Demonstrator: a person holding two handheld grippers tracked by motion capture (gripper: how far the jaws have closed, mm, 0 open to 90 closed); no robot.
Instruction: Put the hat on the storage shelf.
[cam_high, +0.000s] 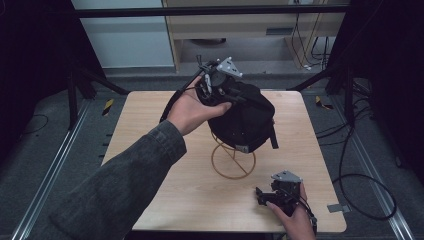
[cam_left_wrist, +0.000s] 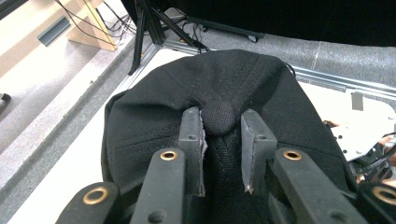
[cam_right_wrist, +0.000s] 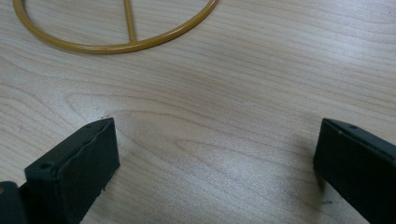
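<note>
Nearest you, at the front right corner of the wooden tabletop (cam_high: 165, 200), your right gripper (cam_high: 261, 194) rests low on the surface, its fingers (cam_right_wrist: 74, 168) spread wide apart with bare wood between them. Just beyond them lies the round base of a gold wire stand (cam_high: 233, 161). A black cap (cam_high: 245, 117) sits on top of that stand, near the middle of the tabletop. Your left gripper (cam_left_wrist: 222, 119) comes down onto the cap's crown, its fingers (cam_left_wrist: 192, 135) clamped on the small fabric button (cam_left_wrist: 219, 117) at the top. Beyond the tabletop are grey floor and cables.
</note>
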